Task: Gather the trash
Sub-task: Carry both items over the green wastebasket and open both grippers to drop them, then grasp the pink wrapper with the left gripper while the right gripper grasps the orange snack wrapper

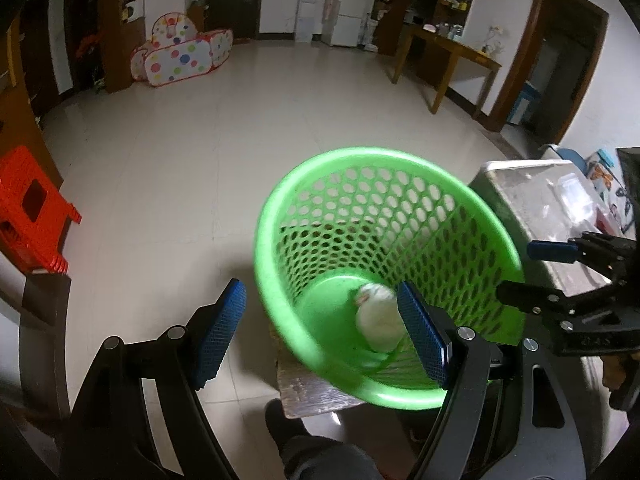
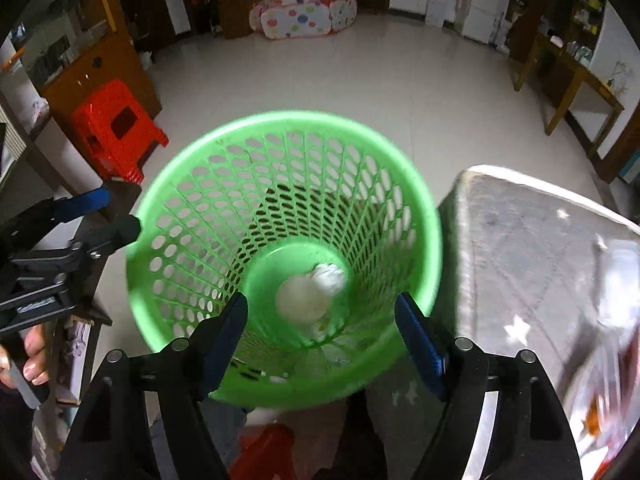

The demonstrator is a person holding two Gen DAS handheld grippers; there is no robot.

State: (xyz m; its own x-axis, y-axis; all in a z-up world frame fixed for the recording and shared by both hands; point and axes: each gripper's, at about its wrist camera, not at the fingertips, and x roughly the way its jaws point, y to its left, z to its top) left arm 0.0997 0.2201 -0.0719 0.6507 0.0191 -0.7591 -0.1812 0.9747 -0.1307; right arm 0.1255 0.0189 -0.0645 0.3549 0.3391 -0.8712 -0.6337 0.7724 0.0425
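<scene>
Right gripper (image 2: 320,344) hangs right over the green basket (image 2: 224,152), fingers spread wide and holding nothing! Left gripper (image 1: 320,332) sits above the basket's near rim, also spread and bare. Down on the basket floor lie 2 pale wads of trash (image 2: 310,296) (crumpled paper, by the look). So that much seems binned; beside the basket, the grey table (image 2: 520,248) carries blurred clutter that may be left to collect

Blurred white trash (image 2: 310,300) in green basket (image 2: 192,184)

Left tool (image 1: 322,334), right tool (image 2: 320,344) agape
</scene>
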